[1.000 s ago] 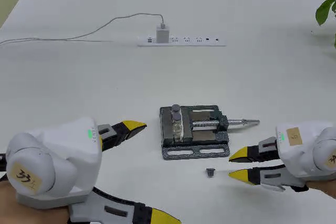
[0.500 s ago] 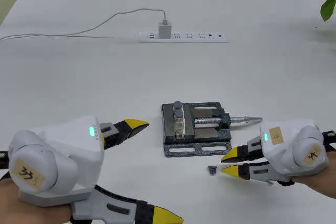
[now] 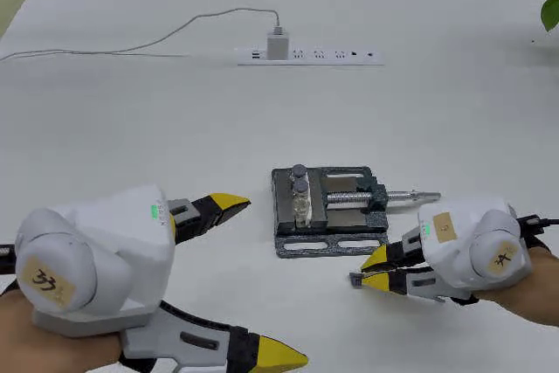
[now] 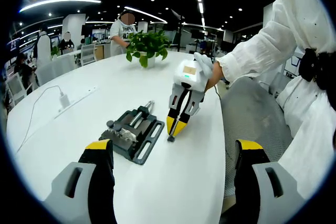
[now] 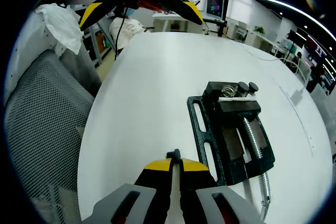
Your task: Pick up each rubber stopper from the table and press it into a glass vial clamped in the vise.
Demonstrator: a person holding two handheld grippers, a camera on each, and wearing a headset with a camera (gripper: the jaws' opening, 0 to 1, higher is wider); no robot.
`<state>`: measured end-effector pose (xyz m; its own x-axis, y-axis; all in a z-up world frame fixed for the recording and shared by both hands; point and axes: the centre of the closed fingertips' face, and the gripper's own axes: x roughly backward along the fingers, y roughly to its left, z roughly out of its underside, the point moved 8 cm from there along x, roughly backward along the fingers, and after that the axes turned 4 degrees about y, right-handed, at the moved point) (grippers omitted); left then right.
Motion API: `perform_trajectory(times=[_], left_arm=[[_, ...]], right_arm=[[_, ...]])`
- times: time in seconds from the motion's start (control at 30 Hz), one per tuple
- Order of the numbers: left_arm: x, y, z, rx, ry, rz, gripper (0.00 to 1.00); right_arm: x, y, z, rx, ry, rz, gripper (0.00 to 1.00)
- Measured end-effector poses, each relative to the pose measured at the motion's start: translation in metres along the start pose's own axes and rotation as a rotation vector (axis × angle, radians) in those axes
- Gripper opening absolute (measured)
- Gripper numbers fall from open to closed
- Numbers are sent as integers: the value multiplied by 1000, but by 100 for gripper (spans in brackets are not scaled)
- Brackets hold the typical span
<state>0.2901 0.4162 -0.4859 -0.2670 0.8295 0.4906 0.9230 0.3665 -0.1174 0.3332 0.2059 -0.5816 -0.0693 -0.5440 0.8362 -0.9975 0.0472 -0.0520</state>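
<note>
Stopper [image 5: 174, 155] half-hidden in R gripper [image 5: 176, 163]

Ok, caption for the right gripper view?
Right gripper pinching small dark rubber stopper beside black metal vise holding glass vials.

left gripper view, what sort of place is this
Probably an open-plan lab or office workspace: big white tables, strip lights on a dark ceiling, other people at work in the background, and a potted plant.

Right gripper [image 3: 367, 270] apparently pinching stopper [image 3: 354, 279]
</note>
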Motion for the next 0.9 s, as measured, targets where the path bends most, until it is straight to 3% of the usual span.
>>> perform_trajectory(times=[0.63,0.9], left_arm=[[-2,0,-1,6,-13,-2,93],[0,0,-3,4,-22,-18,91]], right_arm=[[0,3,-4,-21,1,45,0],[14,5,-10,-79,-30,75,0]])
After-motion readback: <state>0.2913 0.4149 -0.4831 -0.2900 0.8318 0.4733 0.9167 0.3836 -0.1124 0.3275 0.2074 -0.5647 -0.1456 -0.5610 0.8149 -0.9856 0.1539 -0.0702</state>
